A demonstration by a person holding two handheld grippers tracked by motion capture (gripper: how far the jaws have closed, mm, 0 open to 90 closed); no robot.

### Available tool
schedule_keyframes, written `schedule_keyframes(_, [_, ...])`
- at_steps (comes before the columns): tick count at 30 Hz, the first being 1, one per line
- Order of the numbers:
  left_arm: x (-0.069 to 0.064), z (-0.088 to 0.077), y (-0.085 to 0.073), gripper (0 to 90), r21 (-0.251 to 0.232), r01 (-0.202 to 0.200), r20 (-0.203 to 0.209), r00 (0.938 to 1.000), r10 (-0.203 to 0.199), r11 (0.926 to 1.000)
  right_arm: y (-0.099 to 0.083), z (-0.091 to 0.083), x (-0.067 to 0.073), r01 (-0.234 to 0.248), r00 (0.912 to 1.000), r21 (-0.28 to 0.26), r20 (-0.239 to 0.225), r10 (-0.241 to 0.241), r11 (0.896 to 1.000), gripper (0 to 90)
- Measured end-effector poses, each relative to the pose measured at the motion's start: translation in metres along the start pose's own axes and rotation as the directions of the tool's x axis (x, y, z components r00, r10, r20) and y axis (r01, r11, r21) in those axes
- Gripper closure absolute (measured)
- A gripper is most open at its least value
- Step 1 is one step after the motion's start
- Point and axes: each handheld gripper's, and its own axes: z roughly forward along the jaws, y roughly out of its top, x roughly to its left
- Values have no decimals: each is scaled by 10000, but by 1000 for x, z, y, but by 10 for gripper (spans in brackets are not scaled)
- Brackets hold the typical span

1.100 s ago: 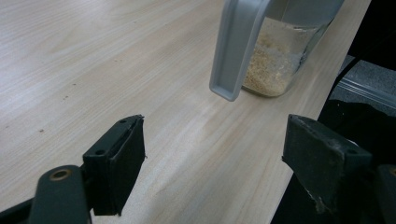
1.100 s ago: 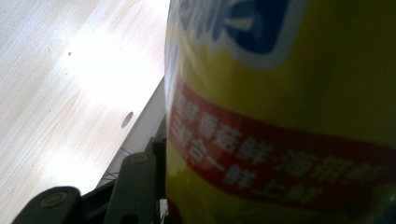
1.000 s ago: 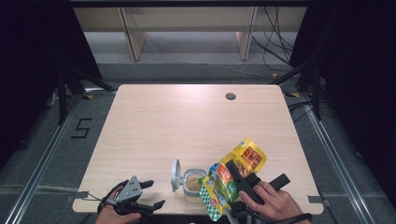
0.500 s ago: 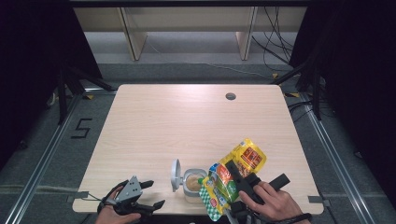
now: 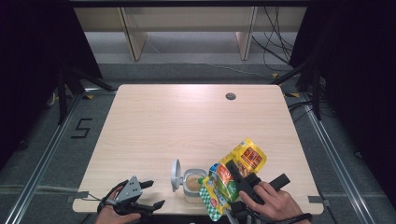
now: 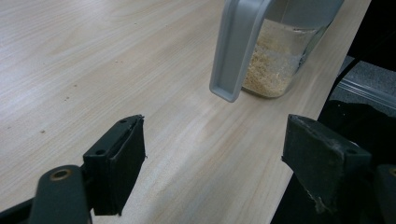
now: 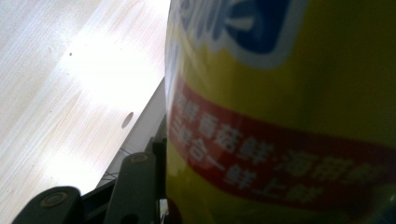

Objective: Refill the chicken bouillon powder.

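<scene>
Yellow pouch [image 5: 243,158] gripped by right gripper [image 5: 233,175] fingers; left gripper [image 5: 148,196] fingers open.

A pale wood-grain table [image 5: 187,126] with rounded corners stands on a grey floor [image 5: 42,158], a round cable hole [image 5: 230,96] set near its far edge. Beyond it stands a light-wood piece of furniture on two upright panels [image 5: 132,35], black cables [image 5: 275,44] trail over the floor at the far right, and dark curtains [image 5: 355,70] close off both sides. Metal rails [image 5: 44,158] run along the floor beside the table, a black figure 5 [image 5: 82,128] is marked on the floor at the left, and even overhead light falls brightest on the tabletop.
</scene>
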Motion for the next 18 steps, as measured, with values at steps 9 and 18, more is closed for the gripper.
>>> schedule_keyframes(9, [2,0,1,207,45,-310,80,9995,310,9995,-1,0,-1,-3,10000,-10,-87,3,10000,581])
schedule_keyframes(18, [0,0,0,208,-26,66,47,10000,-66,10000,-1,0,-1,4,10000,-15,-44,-4,10000,586])
